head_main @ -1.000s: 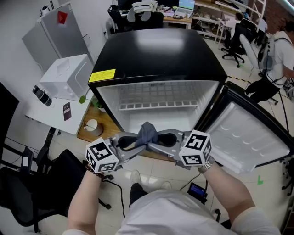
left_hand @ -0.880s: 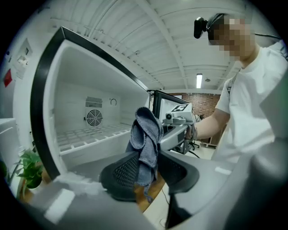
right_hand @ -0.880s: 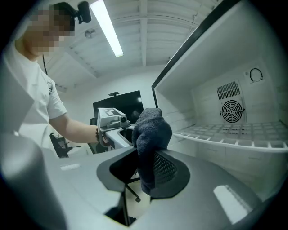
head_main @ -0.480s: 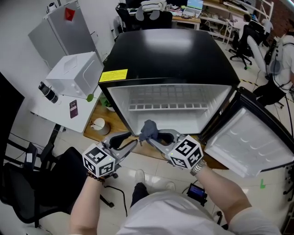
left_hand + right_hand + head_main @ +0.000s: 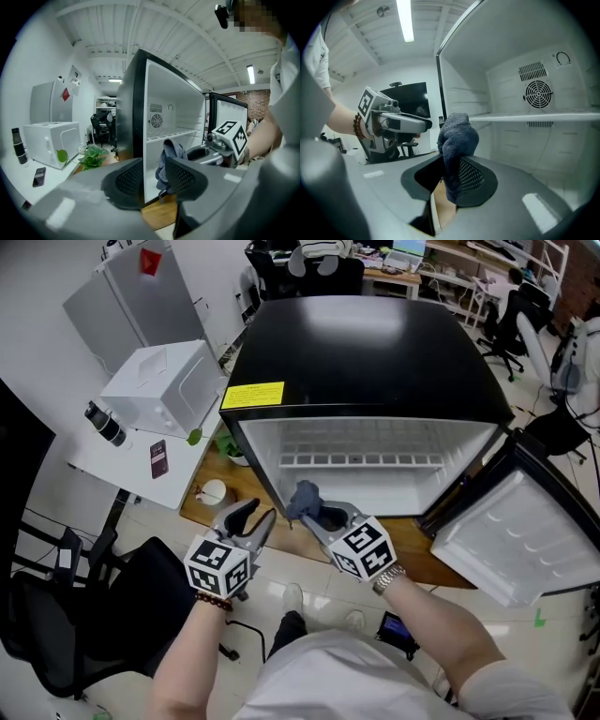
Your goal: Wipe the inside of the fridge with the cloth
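A black mini fridge (image 5: 366,343) stands with its door (image 5: 525,540) swung open to the right, showing a white inside (image 5: 375,479) and a wire shelf (image 5: 361,460). My right gripper (image 5: 307,510) is shut on a grey-blue cloth (image 5: 304,496) at the lower left corner of the opening. In the right gripper view the cloth (image 5: 457,138) bulges up between the pads of the right gripper (image 5: 447,180). My left gripper (image 5: 259,516) is just left of it, apart from the cloth. Its jaws have just been opening and nothing is between them, as the left gripper (image 5: 152,176) view shows.
A white side table (image 5: 122,470) at the left carries a white box (image 5: 159,385), a dark bottle (image 5: 105,424) and a phone (image 5: 158,458). A wooden board (image 5: 208,514) under the fridge holds a white cup (image 5: 213,491) and a plant (image 5: 228,445). A black chair (image 5: 112,606) stands near left.
My left gripper has let go of the cloth, opened wider and drawn away to the left. The right gripper has carried the cloth lower, to the fridge opening's left corner.
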`<control>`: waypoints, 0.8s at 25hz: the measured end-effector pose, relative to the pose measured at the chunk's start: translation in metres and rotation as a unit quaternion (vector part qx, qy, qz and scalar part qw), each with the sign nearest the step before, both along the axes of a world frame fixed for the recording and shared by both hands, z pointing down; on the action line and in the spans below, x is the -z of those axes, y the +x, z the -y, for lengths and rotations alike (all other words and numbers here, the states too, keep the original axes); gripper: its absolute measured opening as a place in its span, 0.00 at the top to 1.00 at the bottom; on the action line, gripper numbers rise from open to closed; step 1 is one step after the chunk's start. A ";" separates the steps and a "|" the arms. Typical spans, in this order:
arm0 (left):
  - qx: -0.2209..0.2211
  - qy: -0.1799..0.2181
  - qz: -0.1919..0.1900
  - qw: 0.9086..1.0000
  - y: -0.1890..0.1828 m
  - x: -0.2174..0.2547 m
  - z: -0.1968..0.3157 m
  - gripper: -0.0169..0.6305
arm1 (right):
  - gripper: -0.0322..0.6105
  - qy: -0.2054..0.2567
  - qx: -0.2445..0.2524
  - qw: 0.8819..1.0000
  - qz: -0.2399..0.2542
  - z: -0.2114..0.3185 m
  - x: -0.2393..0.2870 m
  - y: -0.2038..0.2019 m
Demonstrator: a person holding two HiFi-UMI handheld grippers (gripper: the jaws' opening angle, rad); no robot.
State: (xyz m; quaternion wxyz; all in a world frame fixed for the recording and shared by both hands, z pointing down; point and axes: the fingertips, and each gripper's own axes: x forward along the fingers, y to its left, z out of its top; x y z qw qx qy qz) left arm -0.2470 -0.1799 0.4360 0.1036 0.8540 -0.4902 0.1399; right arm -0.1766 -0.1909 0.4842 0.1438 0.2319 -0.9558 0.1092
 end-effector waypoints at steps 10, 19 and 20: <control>0.042 0.003 0.006 0.999 -0.008 -0.007 0.027 0.73 | 0.82 -0.005 -0.025 1.000 -0.012 0.021 -0.022 -0.024; 0.051 0.001 0.007 0.999 -0.013 -0.010 0.034 0.72 | 0.82 0.005 -0.082 0.997 -0.009 0.051 -0.027 -0.026; 0.051 0.001 0.007 0.999 -0.013 -0.010 0.034 0.71 | 0.82 0.009 -0.089 0.996 -0.007 0.055 -0.025 -0.026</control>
